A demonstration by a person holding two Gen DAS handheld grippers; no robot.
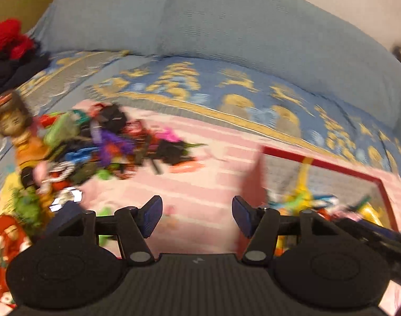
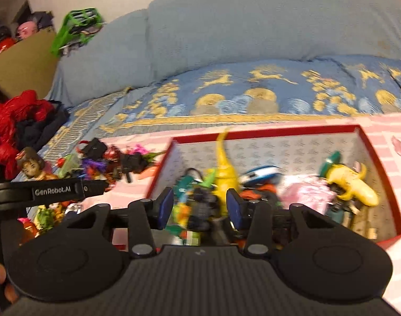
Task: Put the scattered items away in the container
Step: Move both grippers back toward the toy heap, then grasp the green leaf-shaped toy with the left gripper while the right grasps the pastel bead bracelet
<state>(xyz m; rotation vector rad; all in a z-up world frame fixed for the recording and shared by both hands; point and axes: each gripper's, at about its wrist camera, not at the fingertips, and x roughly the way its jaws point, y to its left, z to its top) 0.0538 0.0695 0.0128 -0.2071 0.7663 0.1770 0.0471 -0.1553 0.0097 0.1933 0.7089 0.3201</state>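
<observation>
While both views are smeared by motion, the main things read well enough. In the left wrist view the left gripper (image 1: 197, 216) sits at lower centre with its blue pads well apart and nothing between them; only the pink cloth (image 1: 200, 184) shows in the gap. A pile of toys (image 1: 116, 144) lies on that cloth at centre left, its long axis running from the left edge toward the middle of the frame. A doll (image 1: 18, 129) stands at the pile's left end, head toward the upper left. The box (image 1: 324, 163), red-rimmed with a grey patterned lining, sits at right, its near corner pointing toward the frame centre.

In the right wrist view the right gripper (image 2: 199, 208) hangs over the box's (image 2: 266, 131) near left part, pads moderately apart. Toys show in the gap, but I cannot tell whether the pads touch any of them. A yellow dinosaur (image 2: 224, 168) lies in the box with its long axis nearly upright in the frame, tail toward the top. A yellow horned toy (image 2: 353, 184) lies at right, slanting from upper left to lower right. The pile (image 2: 116, 158) is left of the box. The left gripper's black body (image 2: 50, 192) crosses the left edge.
</observation>
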